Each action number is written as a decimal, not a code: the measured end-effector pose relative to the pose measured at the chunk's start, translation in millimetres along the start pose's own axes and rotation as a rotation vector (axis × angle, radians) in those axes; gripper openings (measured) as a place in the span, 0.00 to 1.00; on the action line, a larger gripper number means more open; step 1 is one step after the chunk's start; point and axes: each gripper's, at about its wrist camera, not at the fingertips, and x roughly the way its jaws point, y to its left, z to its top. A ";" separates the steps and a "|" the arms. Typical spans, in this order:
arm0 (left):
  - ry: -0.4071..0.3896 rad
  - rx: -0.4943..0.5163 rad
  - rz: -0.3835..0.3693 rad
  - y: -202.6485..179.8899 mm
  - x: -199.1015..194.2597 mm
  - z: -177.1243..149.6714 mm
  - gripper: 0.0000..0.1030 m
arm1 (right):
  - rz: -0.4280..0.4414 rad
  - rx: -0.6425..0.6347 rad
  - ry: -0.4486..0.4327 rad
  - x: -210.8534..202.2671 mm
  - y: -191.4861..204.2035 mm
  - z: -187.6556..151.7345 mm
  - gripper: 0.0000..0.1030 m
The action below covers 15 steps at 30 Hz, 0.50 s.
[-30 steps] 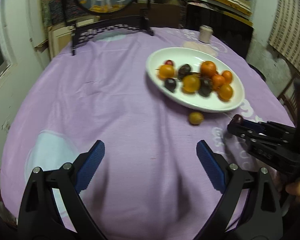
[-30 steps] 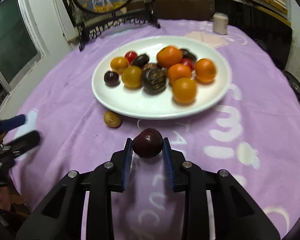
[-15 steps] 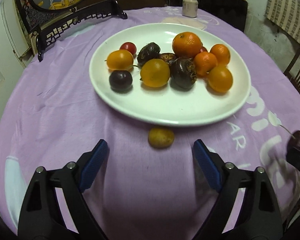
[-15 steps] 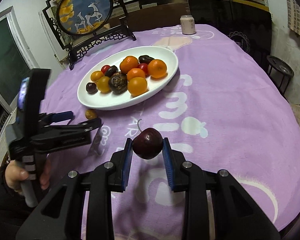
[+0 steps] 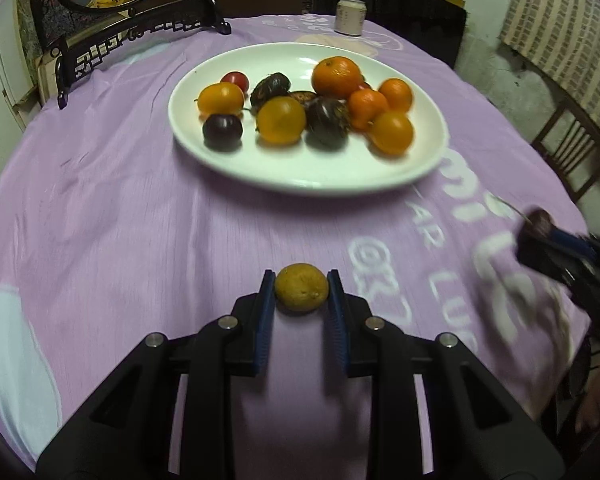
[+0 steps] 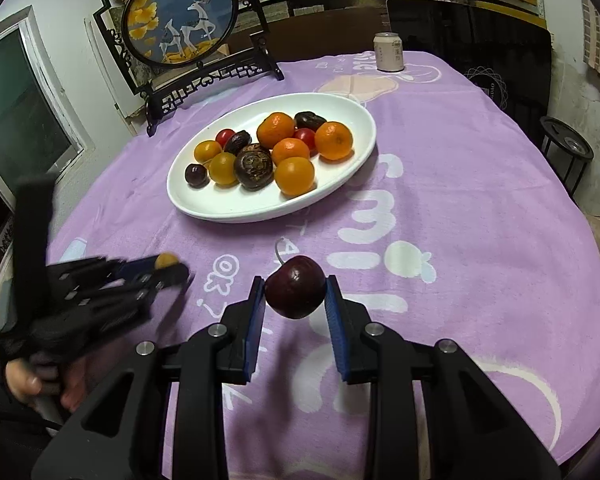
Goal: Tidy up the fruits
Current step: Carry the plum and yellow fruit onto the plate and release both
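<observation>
Left wrist view, left to right. Upper left: dark carved stand (image 5: 140, 36) with a round deer picture, on the lilac-covered surface (image 5: 100, 220). Upper centre: white oval plate (image 5: 308, 176) with oranges, dark fruits and one red one; pale can (image 5: 351, 16) behind it. Lower centre: left tongs (image 5: 301, 300), jaws just closed, blue pads clamped on a small yellow-brown fruit (image 5: 301, 287) low over the cloth, just below the plate's near rim. Right edge: right tongs (image 5: 540, 232), blurred, clamped on a dark cherry (image 5: 539, 219).

Right wrist view, left to right. Lower left: a hand (image 6: 24, 380) holding the left tongs (image 6: 168, 266) with the yellow fruit at the tips. Upper centre: plate (image 6: 260, 212). Lower centre: right tongs (image 6: 295, 300) clamped on the stemmed cherry (image 6: 295, 286), clear of the cloth.
</observation>
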 end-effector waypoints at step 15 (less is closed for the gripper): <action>-0.083 -0.078 0.022 41.4 -23.8 122.7 0.26 | 0.035 -0.179 -0.057 25.5 56.3 89.3 0.30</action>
